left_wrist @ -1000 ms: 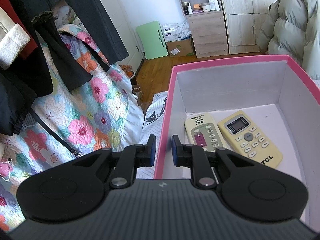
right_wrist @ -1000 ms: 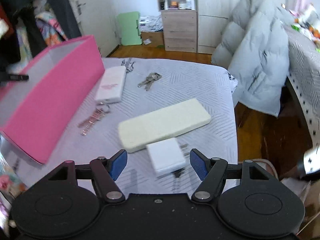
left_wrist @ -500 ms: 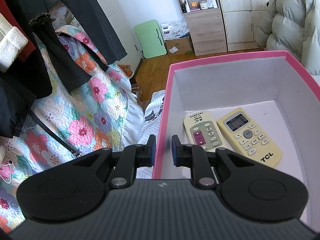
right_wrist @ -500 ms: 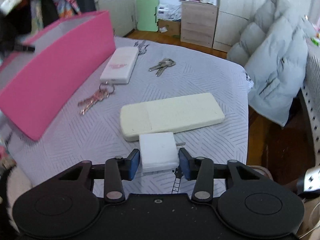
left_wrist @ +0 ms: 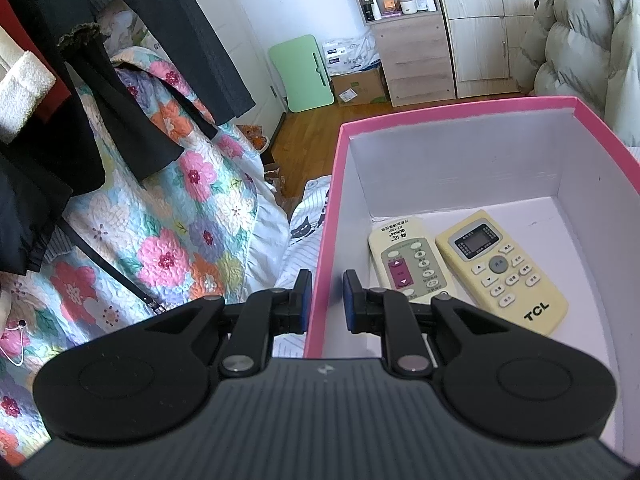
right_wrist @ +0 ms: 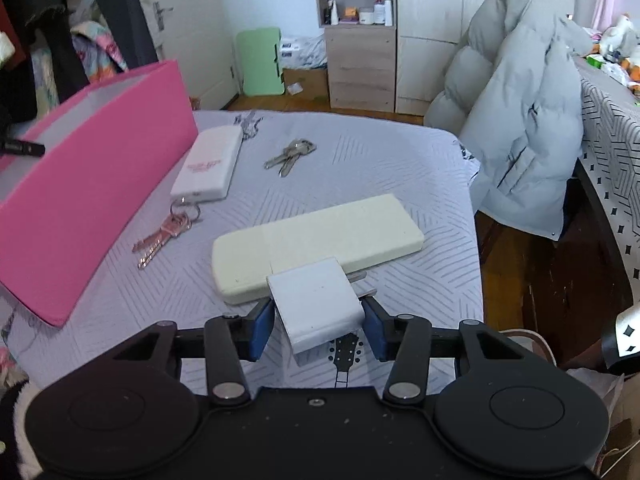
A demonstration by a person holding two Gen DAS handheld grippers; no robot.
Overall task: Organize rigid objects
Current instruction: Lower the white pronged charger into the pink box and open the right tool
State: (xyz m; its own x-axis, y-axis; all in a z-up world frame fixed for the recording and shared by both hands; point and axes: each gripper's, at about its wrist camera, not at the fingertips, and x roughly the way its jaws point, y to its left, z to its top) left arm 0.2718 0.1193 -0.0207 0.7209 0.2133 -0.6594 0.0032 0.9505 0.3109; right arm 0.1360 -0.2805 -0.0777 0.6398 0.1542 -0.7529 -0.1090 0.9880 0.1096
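Your right claw (right_wrist: 318, 326) now clamps the white charger (right_wrist: 316, 304), lifted off the bed (right_wrist: 400, 168); pink box (right_wrist: 92, 184) sits at 10 o'clock. Left claw (left_wrist: 325, 300) pinches box wall.

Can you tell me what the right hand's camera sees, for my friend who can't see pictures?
The right gripper pinches a white plug block above a grey patterned bed. Behind it lie a long cream remote, two key bunches and a white case, beside a pink box.
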